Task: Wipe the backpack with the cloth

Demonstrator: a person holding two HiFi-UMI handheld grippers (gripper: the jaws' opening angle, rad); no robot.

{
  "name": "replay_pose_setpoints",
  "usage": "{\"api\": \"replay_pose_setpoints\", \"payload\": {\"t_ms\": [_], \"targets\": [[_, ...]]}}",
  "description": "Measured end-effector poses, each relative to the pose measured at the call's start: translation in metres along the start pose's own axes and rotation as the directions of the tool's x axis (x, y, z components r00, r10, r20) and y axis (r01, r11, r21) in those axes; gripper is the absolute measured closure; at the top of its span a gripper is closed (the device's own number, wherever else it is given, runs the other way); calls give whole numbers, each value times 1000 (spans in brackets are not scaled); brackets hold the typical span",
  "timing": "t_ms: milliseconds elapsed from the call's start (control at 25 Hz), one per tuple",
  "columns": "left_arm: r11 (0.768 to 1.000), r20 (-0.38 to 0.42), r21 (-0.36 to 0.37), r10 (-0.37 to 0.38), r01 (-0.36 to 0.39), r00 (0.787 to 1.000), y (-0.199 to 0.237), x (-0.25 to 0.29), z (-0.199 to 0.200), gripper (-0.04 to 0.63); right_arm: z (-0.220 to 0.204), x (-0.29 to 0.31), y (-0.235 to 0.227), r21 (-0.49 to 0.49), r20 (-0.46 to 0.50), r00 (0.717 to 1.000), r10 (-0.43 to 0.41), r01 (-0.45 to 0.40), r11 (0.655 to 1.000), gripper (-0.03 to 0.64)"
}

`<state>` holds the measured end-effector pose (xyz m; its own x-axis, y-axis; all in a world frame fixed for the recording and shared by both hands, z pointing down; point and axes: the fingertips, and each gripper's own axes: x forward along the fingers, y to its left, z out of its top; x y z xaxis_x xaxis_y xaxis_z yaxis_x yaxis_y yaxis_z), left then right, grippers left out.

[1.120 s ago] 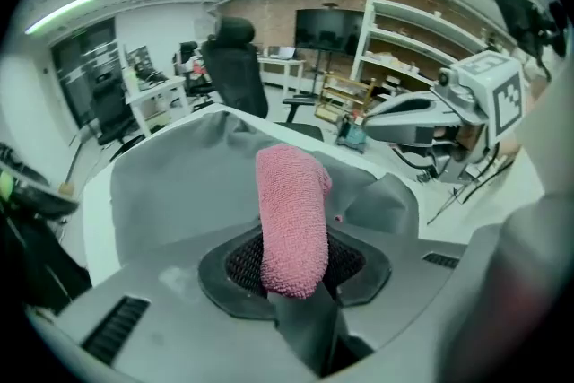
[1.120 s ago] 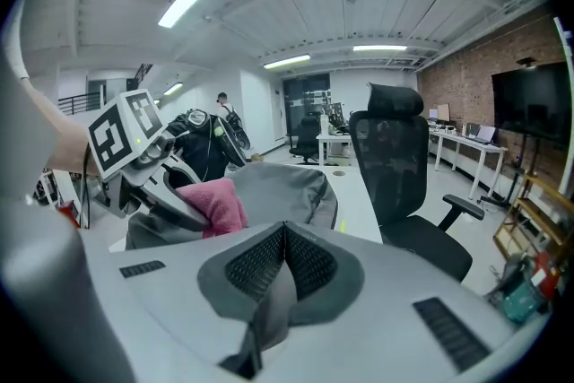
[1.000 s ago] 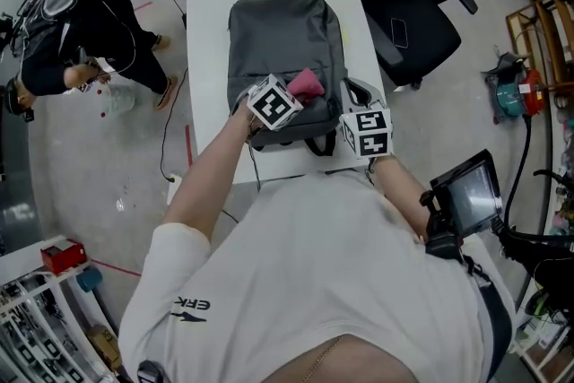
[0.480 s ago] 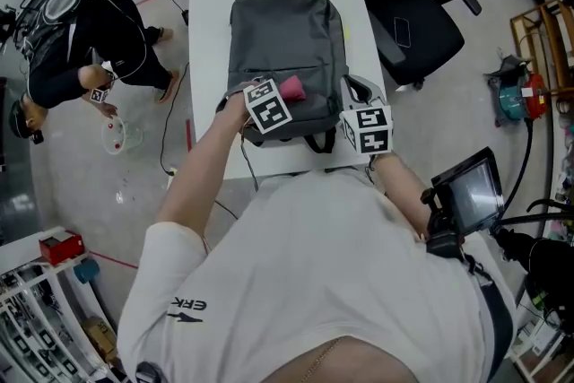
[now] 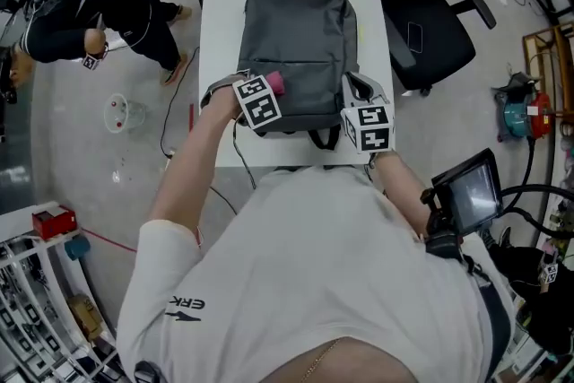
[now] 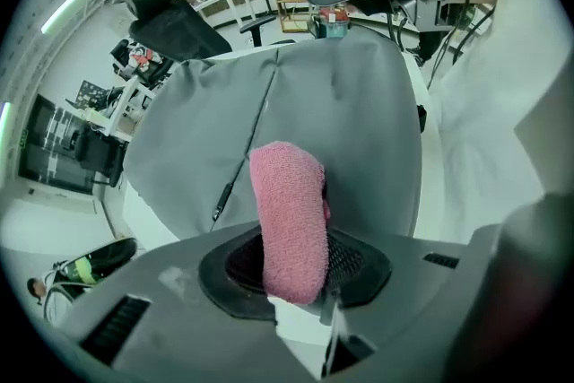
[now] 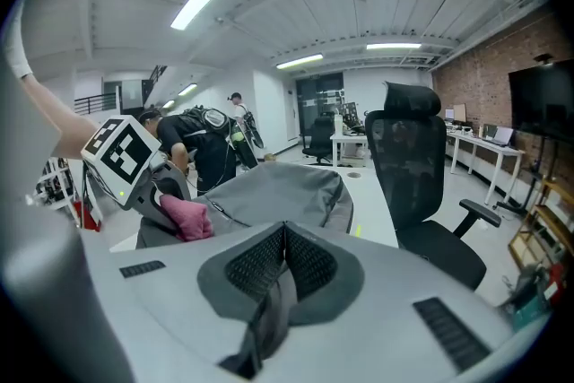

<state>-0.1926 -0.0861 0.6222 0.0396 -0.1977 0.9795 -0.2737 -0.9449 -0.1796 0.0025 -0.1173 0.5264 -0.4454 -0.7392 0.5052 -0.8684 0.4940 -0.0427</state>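
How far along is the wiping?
Done: left gripper shut on the cloth, right gripper shut on a strap, holding the backpack. In hand: cloth against the backpack's lower front. Left: hard to tell; no wiped patch shows.

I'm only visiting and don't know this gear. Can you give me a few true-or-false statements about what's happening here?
1. The left tool grips a pink cloth. True.
2. The backpack is red. False: it is grey.
3. The backpack lies on the floor. False: it lies on a white table.
4. The right tool is shut on a dark strap. True.
5. A black office chair stands beside the table. True.
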Motion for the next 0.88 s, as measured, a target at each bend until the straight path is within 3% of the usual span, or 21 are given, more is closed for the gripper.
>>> {"api": "replay_pose_setpoints", "payload": {"t_ms": [120, 200, 240, 320, 440, 520, 600, 640, 720, 880], "targets": [[993, 42, -112, 50, -45, 998, 6, -2, 2, 489, -2, 2, 0, -1, -5, 1000, 18, -18, 1000, 612], [966, 99, -244, 117, -90, 988, 15, -10, 2, 489, -3, 2, 0, 3, -4, 999, 38, -38, 999, 612], [940, 133, -321, 160, -111, 978, 18, -17, -1, 489, -3, 2, 2, 4, -1, 999, 51, -51, 999, 612], [863, 203, -487, 256, -130, 945, 22, -36, -12, 489, -5, -1, 9, 3, 3, 997, 77, -77, 997, 612], [695, 292, -715, 402, -81, 868, 23, -62, -24, 489, -10, -2, 12, -5, 2, 993, 119, -119, 993, 612], [574, 319, -818, 503, -35, 804, 27, -73, -29, 489, -11, 1, 4, -19, 9, 990, 139, -138, 990, 612], [477, 313, -879, 589, -8, 745, 28, -78, -38, 489, -11, 6, -2, -28, 13, 990, 143, -142, 989, 612], [441, 303, -898, 618, 0, 726, 22, -79, -44, 489, -12, 5, -1, -30, 11, 989, 144, -144, 989, 612], [395, 286, -919, 653, 7, 702, 5, -79, -56, 489, -15, 0, 6, -41, 9, 988, 156, -156, 987, 612], [343, 275, -939, 697, 29, 662, -12, -85, -68, 489, -10, -8, 15, -70, 19, 986, 166, -164, 984, 612]]}}
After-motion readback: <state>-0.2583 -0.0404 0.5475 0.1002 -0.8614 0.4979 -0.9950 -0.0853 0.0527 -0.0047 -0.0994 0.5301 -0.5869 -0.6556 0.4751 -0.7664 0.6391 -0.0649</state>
